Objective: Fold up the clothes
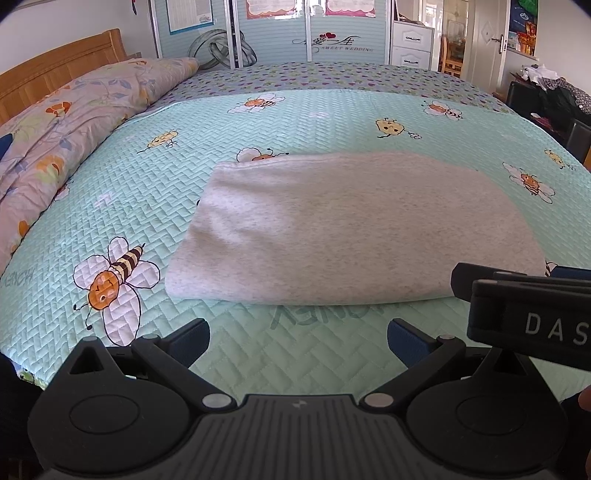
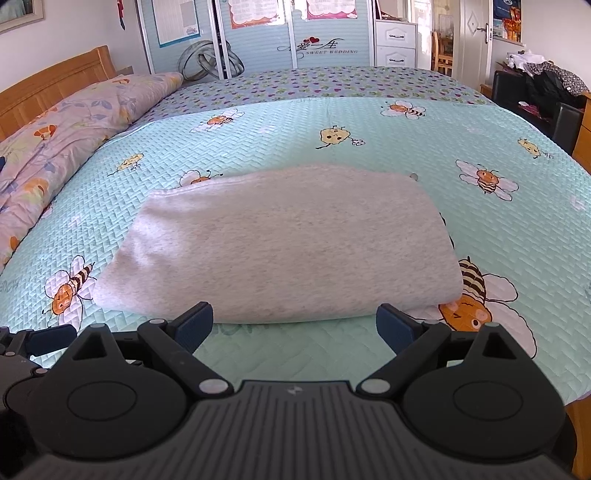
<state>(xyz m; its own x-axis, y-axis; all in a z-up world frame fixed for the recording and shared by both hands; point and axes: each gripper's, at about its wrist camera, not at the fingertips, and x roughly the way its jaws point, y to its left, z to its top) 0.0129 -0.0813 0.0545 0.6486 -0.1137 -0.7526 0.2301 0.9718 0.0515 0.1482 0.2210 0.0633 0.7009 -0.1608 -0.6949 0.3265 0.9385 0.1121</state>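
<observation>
A light grey garment, folded into a thick rectangle, lies flat on the mint green bee-print bedspread. It also shows in the right wrist view. My left gripper is open and empty, just short of the garment's near edge. My right gripper is open and empty, its fingertips at the garment's near fold. The right gripper's body shows at the right of the left wrist view, beside the garment's near right corner.
A floral quilt lies bunched along the wooden headboard at the left. A wardrobe and a white drawer unit stand behind the bed. Dark furniture with piled clothes stands at the right.
</observation>
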